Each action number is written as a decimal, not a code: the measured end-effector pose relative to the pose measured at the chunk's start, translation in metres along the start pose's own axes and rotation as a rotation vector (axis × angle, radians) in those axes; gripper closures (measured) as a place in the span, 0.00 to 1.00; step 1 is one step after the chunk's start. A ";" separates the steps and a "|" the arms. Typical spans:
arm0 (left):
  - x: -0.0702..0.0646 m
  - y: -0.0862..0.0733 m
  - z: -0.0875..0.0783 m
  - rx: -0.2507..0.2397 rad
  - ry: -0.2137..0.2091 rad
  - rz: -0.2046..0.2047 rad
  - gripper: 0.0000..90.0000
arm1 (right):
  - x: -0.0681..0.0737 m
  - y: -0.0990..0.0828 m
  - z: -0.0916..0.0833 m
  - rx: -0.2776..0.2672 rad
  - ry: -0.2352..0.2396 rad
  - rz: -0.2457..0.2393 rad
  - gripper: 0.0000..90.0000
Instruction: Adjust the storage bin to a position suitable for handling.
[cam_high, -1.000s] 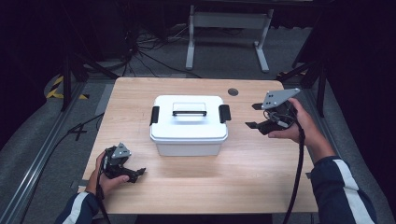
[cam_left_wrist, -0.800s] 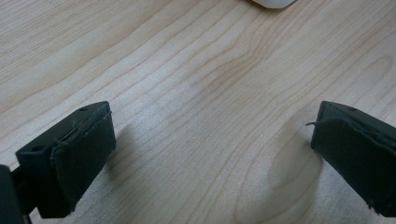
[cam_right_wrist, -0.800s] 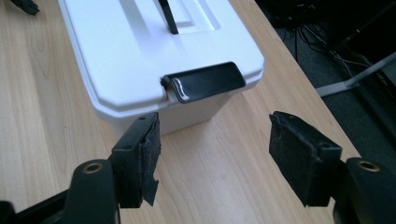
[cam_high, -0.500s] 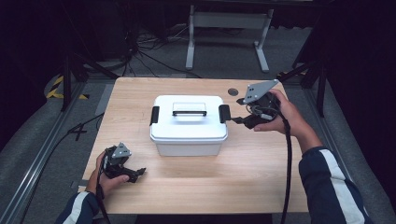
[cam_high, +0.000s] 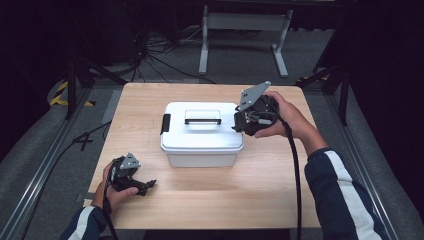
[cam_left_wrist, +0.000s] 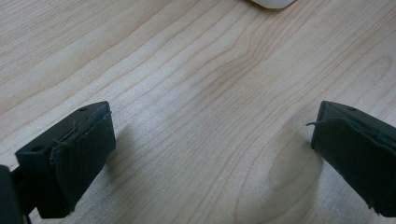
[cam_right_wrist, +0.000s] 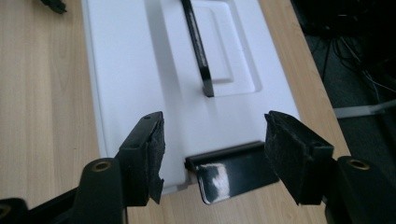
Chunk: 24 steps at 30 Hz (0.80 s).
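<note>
Right gripper (cam_right_wrist: 212, 156) — jaws apart — straddles box latch (cam_right_wrist: 231, 170).

Obstacle: white lidded box (cam_high: 202, 134), frame centre, black latch (cam_right_wrist: 232, 169) between spread jaws of right gripper (cam_high: 243, 123). Free tabletop (cam_high: 260, 195): lower frame, left and right margins beside box.

The surface (cam_high: 280, 190) was matt, pale grained wood; the box (cam_high: 202, 134) smooth white plastic, its latch (cam_right_wrist: 233, 170) glossy black.
</note>
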<state>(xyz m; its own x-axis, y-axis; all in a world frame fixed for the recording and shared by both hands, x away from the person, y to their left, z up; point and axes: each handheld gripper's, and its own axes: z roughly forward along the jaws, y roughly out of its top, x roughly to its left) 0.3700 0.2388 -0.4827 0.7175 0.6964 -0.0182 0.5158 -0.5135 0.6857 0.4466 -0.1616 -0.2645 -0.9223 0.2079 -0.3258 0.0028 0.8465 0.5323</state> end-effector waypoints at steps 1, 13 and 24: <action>0.000 0.000 0.000 0.006 -0.001 -0.002 0.00 | 0.000 0.003 0.004 0.002 0.009 -0.014 0.44; -0.001 0.000 0.000 -0.002 0.006 -0.011 0.01 | 0.003 0.036 0.037 0.052 0.030 -0.113 0.53; -0.004 -0.002 -0.001 -0.003 0.030 -0.037 0.01 | 0.000 0.051 0.055 0.117 0.054 -0.158 0.72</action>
<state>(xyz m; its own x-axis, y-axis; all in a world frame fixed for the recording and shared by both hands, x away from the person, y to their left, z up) 0.3654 0.2374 -0.4828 0.6834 0.7297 -0.0221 0.5406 -0.4856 0.6870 0.4683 -0.0916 -0.2801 -0.9342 0.0444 -0.3539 -0.1013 0.9183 0.3827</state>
